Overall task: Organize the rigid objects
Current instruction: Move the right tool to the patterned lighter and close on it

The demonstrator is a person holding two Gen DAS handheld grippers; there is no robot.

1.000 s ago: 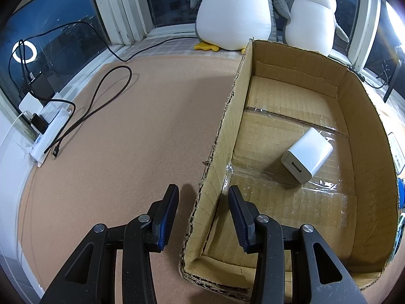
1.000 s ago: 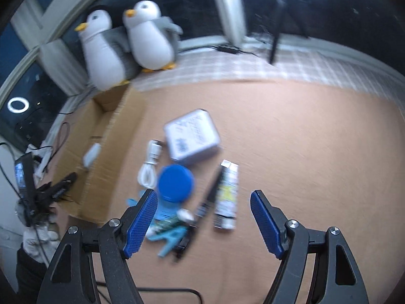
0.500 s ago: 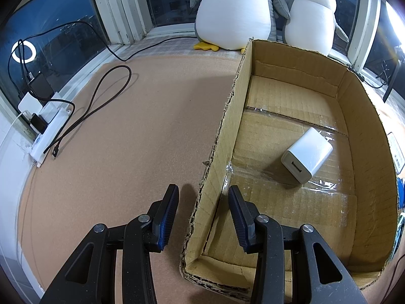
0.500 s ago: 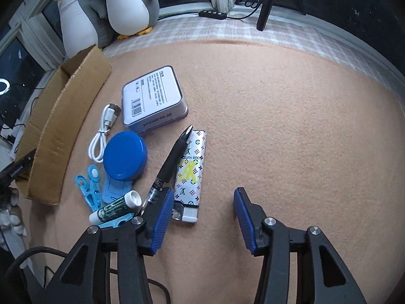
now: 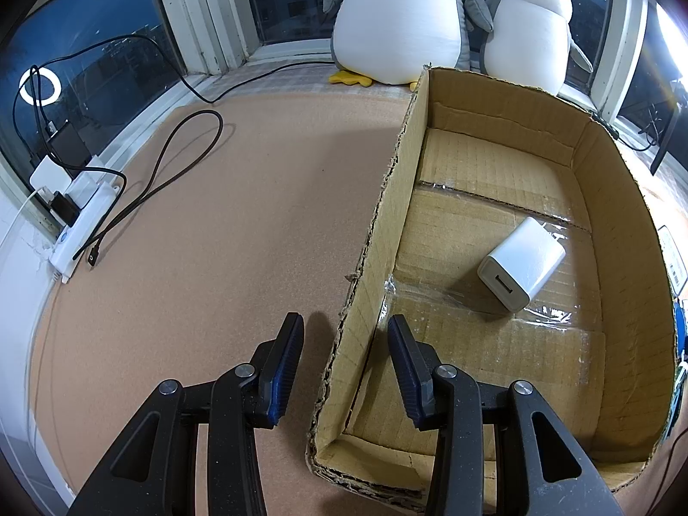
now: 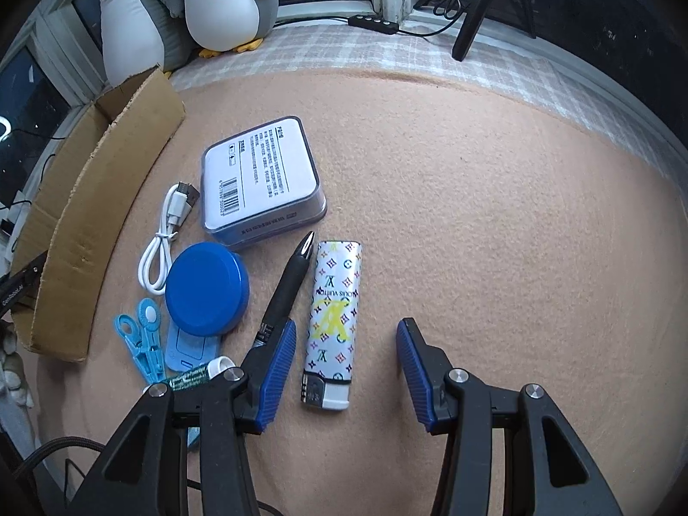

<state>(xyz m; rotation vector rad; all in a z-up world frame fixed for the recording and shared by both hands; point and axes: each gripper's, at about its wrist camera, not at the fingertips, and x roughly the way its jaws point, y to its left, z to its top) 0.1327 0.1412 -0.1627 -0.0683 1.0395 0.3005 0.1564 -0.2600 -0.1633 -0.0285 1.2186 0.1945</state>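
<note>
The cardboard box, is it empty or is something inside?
Not empty. One white charger lies on its side on the cardboard box floor; nothing else shows inside.

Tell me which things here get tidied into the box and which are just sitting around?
For tidying: cardboard box, white charger already inside it, patterned lighter, black pen, blue round lid, white cable, flat case, blue clips.

Just sitting around: plush penguins, power strip, black cord.
</note>
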